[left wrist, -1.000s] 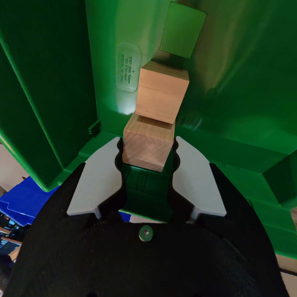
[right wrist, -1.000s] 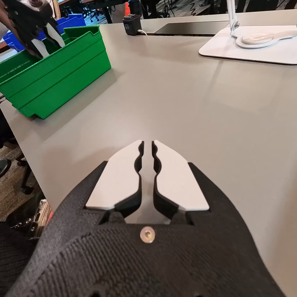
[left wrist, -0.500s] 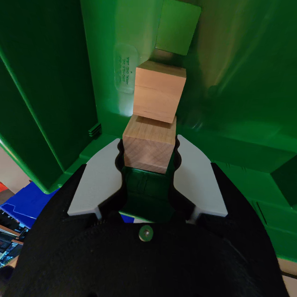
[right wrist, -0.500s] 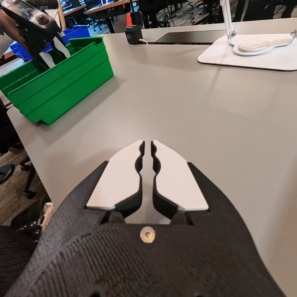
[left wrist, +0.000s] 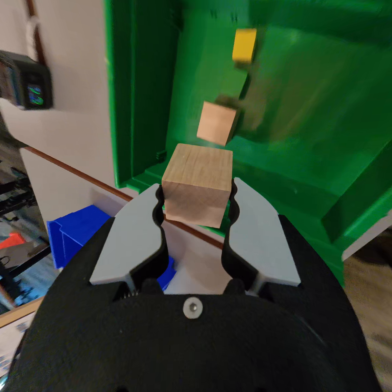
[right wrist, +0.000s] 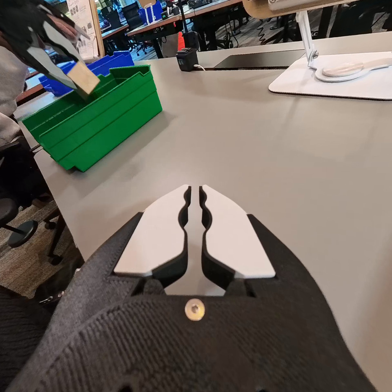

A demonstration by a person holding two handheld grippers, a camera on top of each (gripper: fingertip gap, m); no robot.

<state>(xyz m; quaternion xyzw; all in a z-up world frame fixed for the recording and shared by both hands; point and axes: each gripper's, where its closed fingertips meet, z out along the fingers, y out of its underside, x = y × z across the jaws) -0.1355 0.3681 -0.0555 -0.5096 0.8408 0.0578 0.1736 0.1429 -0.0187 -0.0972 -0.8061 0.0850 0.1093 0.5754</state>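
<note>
Gripping One Wood Cube Above Bin

My left gripper (left wrist: 196, 191) clamps a wood cube (left wrist: 196, 186) over the green bin (right wrist: 101, 127). Only its view shows a second wood cube (left wrist: 216, 123) and yellow block (left wrist: 244, 45) inside. My right gripper (right wrist: 195, 187), nearly closed, empty, hovers over the table (right wrist: 254, 137).

Wooden block (left wrist: 196, 186), formerly down inside green bin (left wrist: 318, 127), now above it.

Black grippers (right wrist: 195, 187), pale-grey fingers (left wrist: 135, 233), possibly knit sleeve.
</note>
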